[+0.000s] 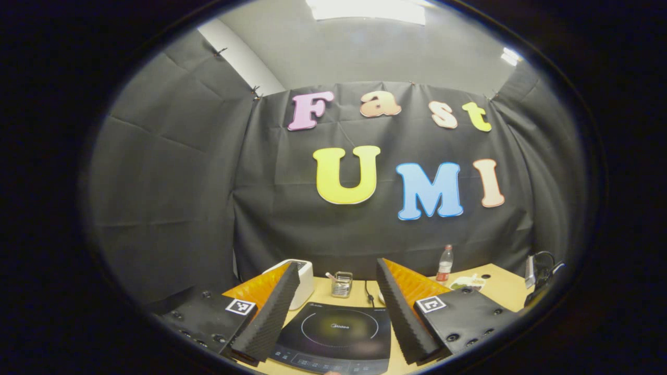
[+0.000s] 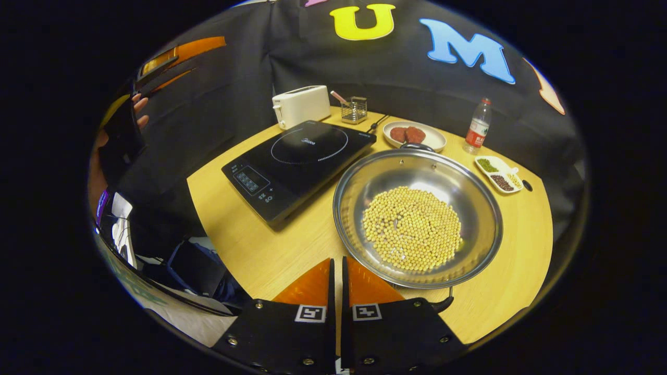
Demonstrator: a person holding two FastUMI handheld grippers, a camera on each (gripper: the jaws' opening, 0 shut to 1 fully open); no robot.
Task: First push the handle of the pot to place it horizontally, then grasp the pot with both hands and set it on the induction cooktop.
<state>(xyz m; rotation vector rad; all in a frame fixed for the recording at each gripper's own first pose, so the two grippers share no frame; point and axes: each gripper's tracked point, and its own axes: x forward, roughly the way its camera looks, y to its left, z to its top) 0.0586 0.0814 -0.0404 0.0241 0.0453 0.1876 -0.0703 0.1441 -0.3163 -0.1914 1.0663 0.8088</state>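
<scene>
Both right gripper (image 2: pixel 336 265) fingers meet beside the pot (image 2: pixel 417 216).

Toaster (image 2: pixel 300 105), wire holder (image 2: pixel 354 110), meat plate (image 2: pixel 432 140), bottle (image 2: pixel 478 126), bean dish (image 2: pixel 498 174) on table (image 2: pixel 250 250).

**Draped booth, pale wooden surface**

Walled on three sides by black cloth (image 1: pixel 172 172), creased and pinned along the top edge with small clips. Above the cloth, a grey ceiling (image 1: pixel 365 52) with a bright light panel (image 1: pixel 367 9) overhead and a second glow at the upper right corner. Furnished with a light wooden surface (image 2: pixel 245 234), rounded along its near edge and pushed close to the back drape. Beneath its left edge, a dim jumble of dark bags and white sheets, too murky to sort out.
</scene>
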